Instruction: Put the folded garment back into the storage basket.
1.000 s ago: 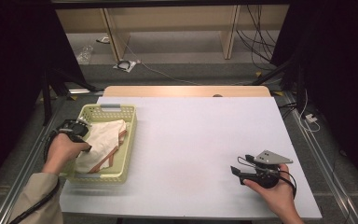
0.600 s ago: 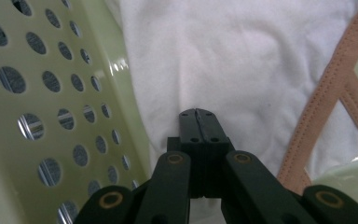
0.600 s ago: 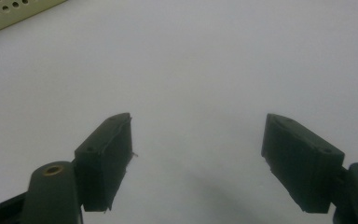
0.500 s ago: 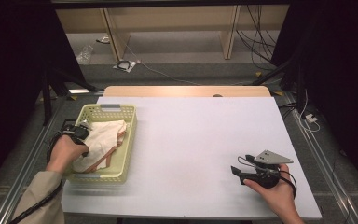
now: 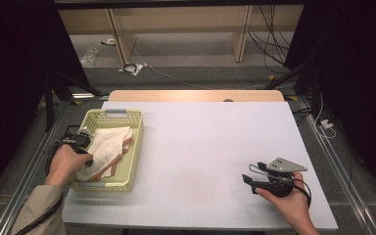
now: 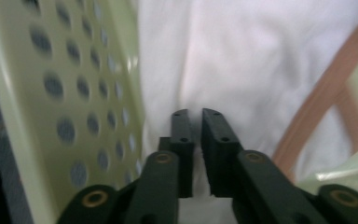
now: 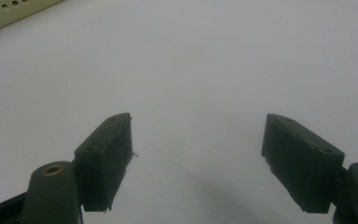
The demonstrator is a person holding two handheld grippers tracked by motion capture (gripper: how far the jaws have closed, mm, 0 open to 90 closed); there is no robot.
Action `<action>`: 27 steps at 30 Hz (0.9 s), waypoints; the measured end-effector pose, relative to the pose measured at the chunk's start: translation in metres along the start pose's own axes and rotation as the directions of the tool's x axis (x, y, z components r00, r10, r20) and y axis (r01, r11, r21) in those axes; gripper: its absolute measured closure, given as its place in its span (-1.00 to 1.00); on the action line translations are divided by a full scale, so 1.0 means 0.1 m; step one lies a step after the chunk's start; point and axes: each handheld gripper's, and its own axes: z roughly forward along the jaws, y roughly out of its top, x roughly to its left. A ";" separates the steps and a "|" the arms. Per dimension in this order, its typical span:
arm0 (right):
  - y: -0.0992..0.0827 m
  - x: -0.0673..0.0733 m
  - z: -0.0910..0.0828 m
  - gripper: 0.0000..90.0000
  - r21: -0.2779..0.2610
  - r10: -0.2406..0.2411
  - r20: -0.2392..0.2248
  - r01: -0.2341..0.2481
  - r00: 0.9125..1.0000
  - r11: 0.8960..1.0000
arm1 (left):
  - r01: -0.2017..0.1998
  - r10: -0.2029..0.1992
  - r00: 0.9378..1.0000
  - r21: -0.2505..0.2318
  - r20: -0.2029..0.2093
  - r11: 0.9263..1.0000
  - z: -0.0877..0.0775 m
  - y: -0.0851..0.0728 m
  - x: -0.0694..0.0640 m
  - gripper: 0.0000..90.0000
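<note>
High view first: a pale green perforated basket (image 5: 129,147) is seen at the left side of the white table (image 5: 200,147), and a white cloth with a reddish-brown edge (image 5: 105,147) is seen lying inside it. The left gripper (image 5: 84,145) is held at the basket's left wall, reaching over the rim onto the cloth, though its jaws are too small there to be read. Well to the right of the basket, over bare table, the right gripper (image 5: 255,175) is held in the person's right hand (image 5: 286,203), with its grey three-cornered plate on top. Left gripper view next: what is hidden from above is made plain, for the two black jaws are seen nearly together with only a narrow slit between them, and they have just been opening a little. The tips are set against the cloth (image 6: 242,70), a small pucker of fabric being seen right at them; whether any fabric is pinched in the slit cannot be told. The basket's perforated wall (image 6: 74,107) is shown close beside the jaws, and the reddish-brown edge is seen curving on the other side. Right gripper view last: the jaws are seen set wide apart over bare white table (image 7: 191,60) with nothing between them, and a corner of the basket (image 7: 9,14) is shown far off.
</note>
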 end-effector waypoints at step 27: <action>0.00 0.00 -0.01 -0.44 0.005 -0.004 0.002 0.004 1.000 1.000 | 0.005 0.001 0.999 -0.169 0.036 0.986 0.38 0.45 -0.27 0.72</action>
